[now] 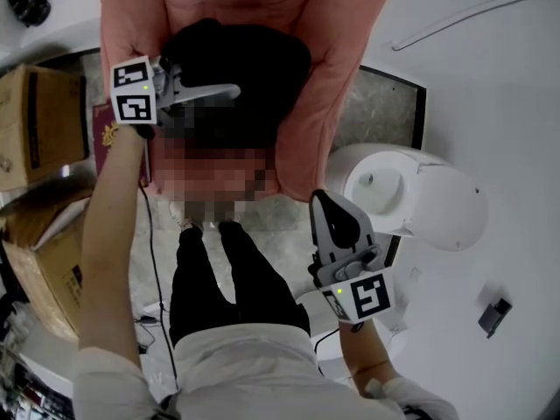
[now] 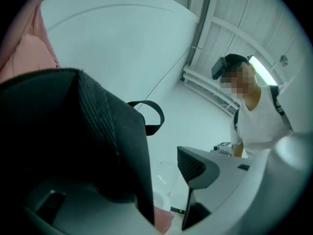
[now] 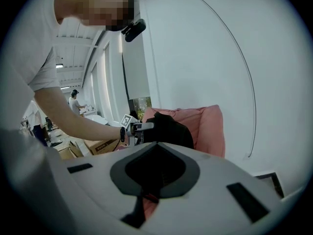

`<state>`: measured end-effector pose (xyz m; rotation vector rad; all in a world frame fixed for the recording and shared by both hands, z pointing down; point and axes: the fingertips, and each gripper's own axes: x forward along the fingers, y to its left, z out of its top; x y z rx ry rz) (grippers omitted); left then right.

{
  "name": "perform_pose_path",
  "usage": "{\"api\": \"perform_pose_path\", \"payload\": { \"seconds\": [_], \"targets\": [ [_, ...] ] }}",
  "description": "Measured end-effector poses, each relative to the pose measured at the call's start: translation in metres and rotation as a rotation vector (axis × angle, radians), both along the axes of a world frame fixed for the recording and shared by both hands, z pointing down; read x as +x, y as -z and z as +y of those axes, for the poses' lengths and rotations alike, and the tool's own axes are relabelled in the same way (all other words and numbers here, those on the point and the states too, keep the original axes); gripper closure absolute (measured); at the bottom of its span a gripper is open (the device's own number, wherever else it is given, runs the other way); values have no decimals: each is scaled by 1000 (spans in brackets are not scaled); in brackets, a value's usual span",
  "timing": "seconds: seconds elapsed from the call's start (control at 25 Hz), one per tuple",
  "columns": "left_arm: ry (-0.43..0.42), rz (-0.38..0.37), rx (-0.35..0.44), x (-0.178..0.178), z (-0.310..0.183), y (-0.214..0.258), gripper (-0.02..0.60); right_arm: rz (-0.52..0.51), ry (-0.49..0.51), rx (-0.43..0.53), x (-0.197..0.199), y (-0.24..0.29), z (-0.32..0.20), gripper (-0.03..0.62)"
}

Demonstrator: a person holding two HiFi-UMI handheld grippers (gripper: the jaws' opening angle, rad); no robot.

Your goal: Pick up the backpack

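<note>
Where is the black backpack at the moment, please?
In the head view it is at top centre: the backpack lies on the pink armchair, with the left gripper at its left edge.

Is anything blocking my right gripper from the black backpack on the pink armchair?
Nothing visible. The right gripper, jaws together, has a free line to the black fabric backpack; only the left gripper, jaws apart, sits at its side.

1 backpack (image 1: 241, 59), 1 pink armchair (image 1: 337, 77), 2 cardboard boxes (image 1: 35, 125) (image 1: 52, 261), 1 white round container (image 1: 420, 191) — 2 tools (image 1: 223, 94) (image 1: 322, 198)
</note>
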<state>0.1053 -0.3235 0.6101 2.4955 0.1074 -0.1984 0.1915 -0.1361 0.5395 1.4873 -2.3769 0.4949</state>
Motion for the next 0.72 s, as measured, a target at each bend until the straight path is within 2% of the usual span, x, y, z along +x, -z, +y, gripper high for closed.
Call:
{"api": "perform_pose_path", "payload": {
  "seconds": [0.04, 0.12, 0.24, 0.36, 0.44, 0.72],
  "targets": [
    [-13, 24, -13, 2, 0, 2, 316, -2, -3, -5, 3, -2, 1, 572],
    [-30, 50, -22, 5, 1, 5, 414, -9, -9, -11, 6, -4, 1, 572],
    [10, 37, 23, 9, 0, 5, 562, -12, -15, -10, 12, -4, 3, 572],
    [68, -23, 66, 9, -1, -1, 566, -9, -26, -2, 16, -1, 0, 572],
    [91, -35, 67, 8, -2, -2, 566, -8, -35, 2, 18, 0, -4, 572],
    [99, -70, 122, 14, 23, 6, 566, -21, -50, 2, 23, -4, 5, 572]
  ]
}}
